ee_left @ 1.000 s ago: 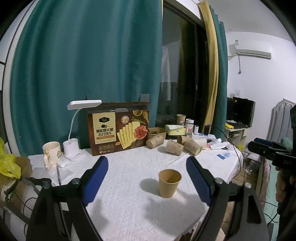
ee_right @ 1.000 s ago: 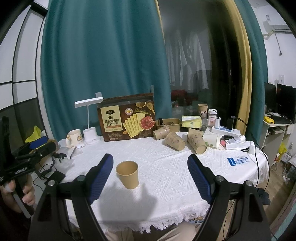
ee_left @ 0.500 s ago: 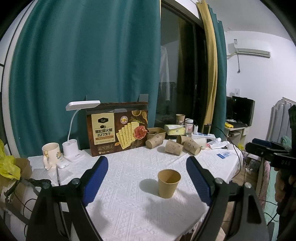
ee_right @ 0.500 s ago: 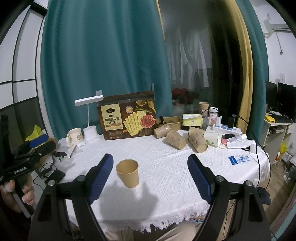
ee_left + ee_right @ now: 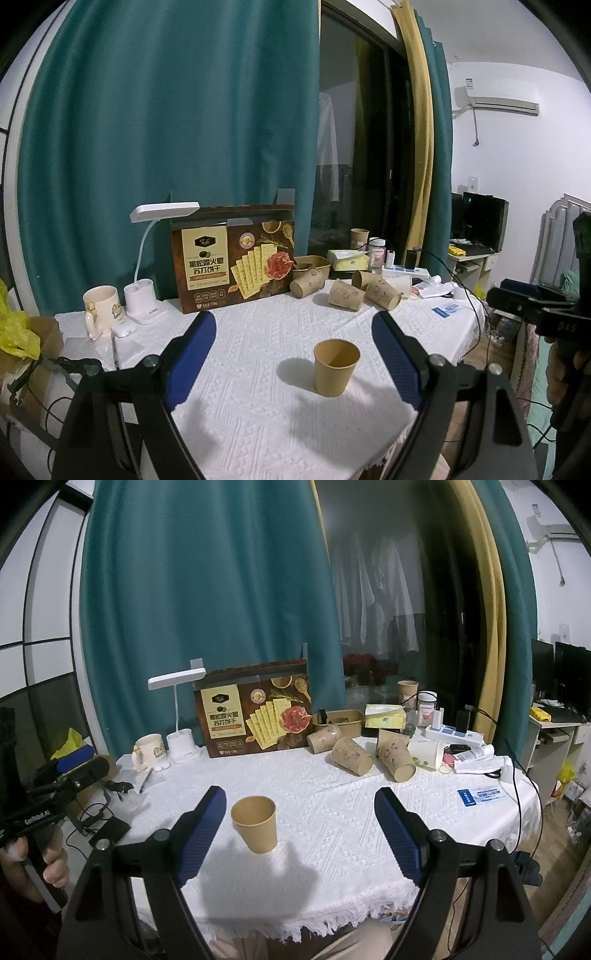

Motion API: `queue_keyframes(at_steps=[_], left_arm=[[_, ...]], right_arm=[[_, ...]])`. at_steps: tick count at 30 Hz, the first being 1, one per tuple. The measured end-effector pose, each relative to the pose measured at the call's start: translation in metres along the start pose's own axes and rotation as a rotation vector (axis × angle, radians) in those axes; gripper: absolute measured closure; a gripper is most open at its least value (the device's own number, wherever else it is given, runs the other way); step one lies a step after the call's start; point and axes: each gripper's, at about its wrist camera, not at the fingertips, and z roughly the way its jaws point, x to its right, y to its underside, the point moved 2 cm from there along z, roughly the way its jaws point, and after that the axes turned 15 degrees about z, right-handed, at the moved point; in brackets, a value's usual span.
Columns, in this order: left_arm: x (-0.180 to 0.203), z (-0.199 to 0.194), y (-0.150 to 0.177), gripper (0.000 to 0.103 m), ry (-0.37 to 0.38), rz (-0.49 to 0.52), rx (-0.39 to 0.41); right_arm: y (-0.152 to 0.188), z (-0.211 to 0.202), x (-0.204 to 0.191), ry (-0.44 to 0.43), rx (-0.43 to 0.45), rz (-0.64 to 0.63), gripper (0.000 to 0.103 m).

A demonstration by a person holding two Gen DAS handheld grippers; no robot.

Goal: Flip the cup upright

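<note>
A plain brown paper cup (image 5: 335, 366) stands upright, mouth up, on the white tablecloth (image 5: 258, 369). It also shows in the right wrist view (image 5: 255, 829). My left gripper (image 5: 295, 350) is open and empty, held back from the cup, which sits between its blue pads and nearer the right one. My right gripper (image 5: 299, 827) is open and empty, with the cup just inside its left pad (image 5: 201, 834). Each gripper shows at the edge of the other's view, the right one (image 5: 532, 310) and the left one (image 5: 70, 771).
At the back of the table stand a cracker box (image 5: 234, 267), a white desk lamp (image 5: 147, 258), a mug (image 5: 99, 310) and several printed paper cups lying on their sides (image 5: 364, 291). A power strip (image 5: 454, 736) and cables lie at the right.
Both grippers have drawn back and risen slightly, so the table sits a little lower in view. The cup has not moved.
</note>
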Motion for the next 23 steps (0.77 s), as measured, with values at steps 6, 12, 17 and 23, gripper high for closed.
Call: queue_keyframes(at_steps=[6,12,17,23], left_arm=[[0.0017,0.0036,-0.0039,0.016,0.0,0.004,-0.006],[0.0037,0.0046,-0.0045,0.016,0.004,0.003,-0.003],[0.0031,0.0039,-0.003,0.016,0.009,0.001,-0.005],[0.0052,0.0064,-0.0019,0.016,0.029,0.006,-0.004]], right_arm=[[0.0025,0.0014,0.0028,0.001,-0.003,0.008,0.022],[0.0042,0.0004,0.0042,0.007,-0.005,0.012,0.022],[0.0028,-0.0011,0.0069,0.01,-0.005,0.012,0.022],[0.0025,-0.0006,0.0063,0.01,-0.007,0.011,0.022]])
